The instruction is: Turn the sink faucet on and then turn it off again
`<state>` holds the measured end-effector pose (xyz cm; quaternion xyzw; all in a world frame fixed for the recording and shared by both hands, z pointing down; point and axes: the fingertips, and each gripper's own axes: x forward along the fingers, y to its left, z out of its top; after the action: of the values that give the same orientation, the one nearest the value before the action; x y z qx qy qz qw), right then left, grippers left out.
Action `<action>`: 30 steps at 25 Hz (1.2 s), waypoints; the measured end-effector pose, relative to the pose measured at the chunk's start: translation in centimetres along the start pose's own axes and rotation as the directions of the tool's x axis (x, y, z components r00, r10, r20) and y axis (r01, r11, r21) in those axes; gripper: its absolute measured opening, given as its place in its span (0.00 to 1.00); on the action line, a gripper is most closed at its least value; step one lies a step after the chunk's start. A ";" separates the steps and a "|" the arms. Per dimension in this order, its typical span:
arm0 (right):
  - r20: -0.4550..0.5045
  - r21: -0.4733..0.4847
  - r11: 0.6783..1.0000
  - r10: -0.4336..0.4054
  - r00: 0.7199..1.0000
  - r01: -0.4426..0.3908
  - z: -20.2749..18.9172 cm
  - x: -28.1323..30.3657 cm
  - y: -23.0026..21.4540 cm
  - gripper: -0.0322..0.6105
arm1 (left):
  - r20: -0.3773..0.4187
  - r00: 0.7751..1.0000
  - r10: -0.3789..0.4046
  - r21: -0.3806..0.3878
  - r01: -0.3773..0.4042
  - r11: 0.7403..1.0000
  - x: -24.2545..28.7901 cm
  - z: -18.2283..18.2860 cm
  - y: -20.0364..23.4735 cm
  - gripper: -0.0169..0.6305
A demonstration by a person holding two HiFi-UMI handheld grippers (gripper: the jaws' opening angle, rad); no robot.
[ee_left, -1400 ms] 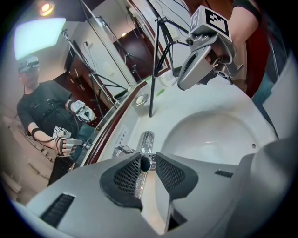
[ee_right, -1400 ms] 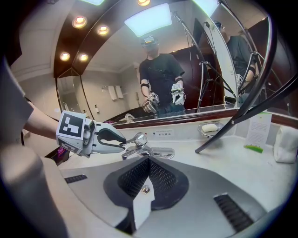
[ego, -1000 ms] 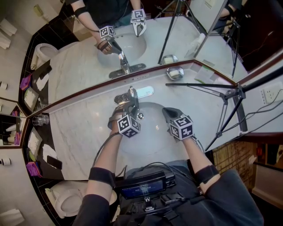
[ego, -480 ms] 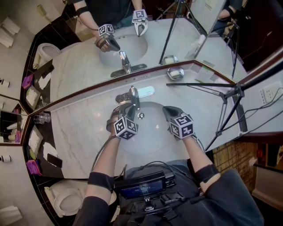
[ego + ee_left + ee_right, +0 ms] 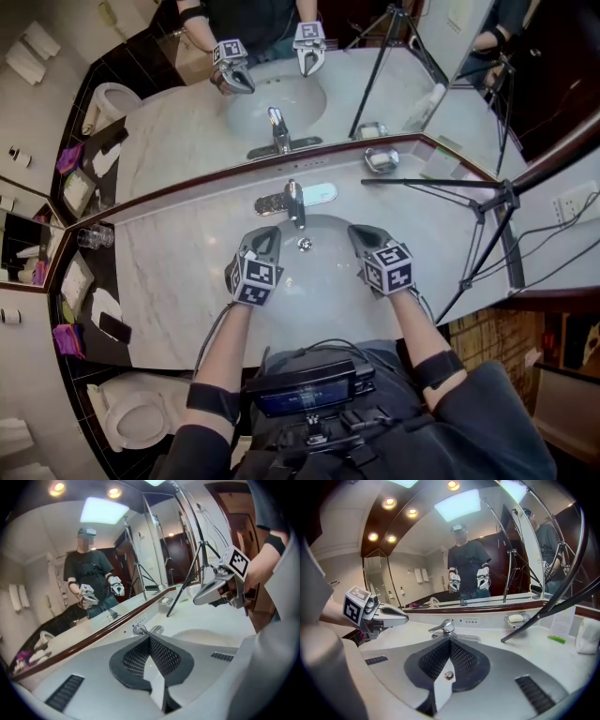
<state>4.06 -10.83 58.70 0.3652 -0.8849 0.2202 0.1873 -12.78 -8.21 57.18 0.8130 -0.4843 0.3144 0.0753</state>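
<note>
As it stands, the faucet (image 5: 293,201) points straight over the basin (image 5: 323,286).

Head view, clock face centred on drain (image 5: 305,244) in sink basin (image 5: 323,286). Faucet (image 5: 293,202) at 12 o'clock on countertop (image 5: 178,272), before mirror (image 5: 187,131). Left gripper (image 5: 262,239) at 9, right gripper (image 5: 363,237) at 3, both over basin. Glass (image 5: 94,237) farther out at 9; soap dish (image 5: 382,157) at 1; tripod (image 5: 497,197) beyond at 3.
</note>
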 end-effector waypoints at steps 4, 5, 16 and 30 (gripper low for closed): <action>0.003 -0.019 1.000 0.008 1.000 -0.008 0.3 -0.2 0.5 0.08 | 0.026 1.000 0.014 -0.139 -0.010 0.990 -2.4 -0.3 0.3 0.03; 0.002 -0.026 1.000 0.011 1.000 -0.011 0.4 -0.2 0.7 0.08 | 0.029 0.999 0.017 -0.172 -0.012 0.985 -2.9 -0.6 0.3 0.03; 0.011 -0.062 0.998 0.034 0.999 -0.033 0.7 -0.7 1.7 0.08 | 0.037 0.994 0.099 -0.380 -0.077 0.922 -5.7 -4.5 1.0 0.03; -0.016 -0.113 0.993 0.042 0.999 -0.043 -0.3 -0.2 2.3 0.08 | 0.025 0.993 0.115 -0.342 -0.100 0.934 -5.8 -4.7 0.7 0.03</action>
<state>2.53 -9.10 58.26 0.3336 -0.9022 0.1760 0.2091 -17.37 -2.34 57.36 0.7667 -0.5767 0.2116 0.1865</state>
